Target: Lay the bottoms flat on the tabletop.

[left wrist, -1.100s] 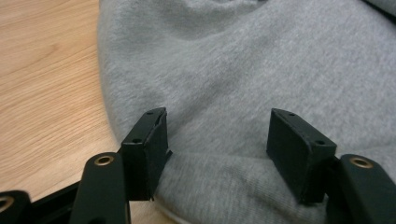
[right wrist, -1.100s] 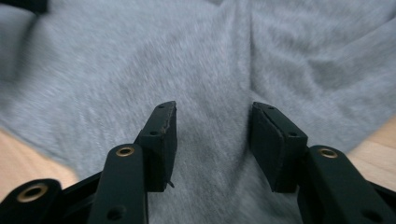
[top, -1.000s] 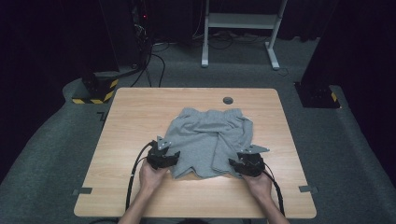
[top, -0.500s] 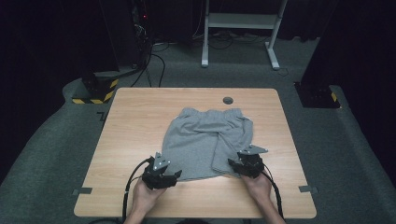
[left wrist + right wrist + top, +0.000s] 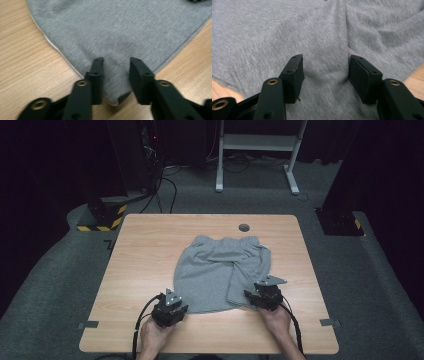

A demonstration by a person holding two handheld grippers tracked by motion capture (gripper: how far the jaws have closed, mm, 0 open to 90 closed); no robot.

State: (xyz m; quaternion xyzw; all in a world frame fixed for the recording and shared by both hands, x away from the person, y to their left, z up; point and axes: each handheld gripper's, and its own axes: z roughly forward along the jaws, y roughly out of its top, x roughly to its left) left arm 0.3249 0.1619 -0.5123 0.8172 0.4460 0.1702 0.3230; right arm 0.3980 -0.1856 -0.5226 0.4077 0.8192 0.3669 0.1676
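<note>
Fabric of the grey knit shorts (soft, light, limp) suits hem-corner grips near the wooden table's front edge: left gripper has just been closing over one, right gripper gapes above cloth.

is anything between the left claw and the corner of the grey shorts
Nothing visible. In the left gripper view the left claw already straddles the near corner of the grey shorts, with only cloth between its jaws, which have just been closing, and bare wooden table beside it.
</note>
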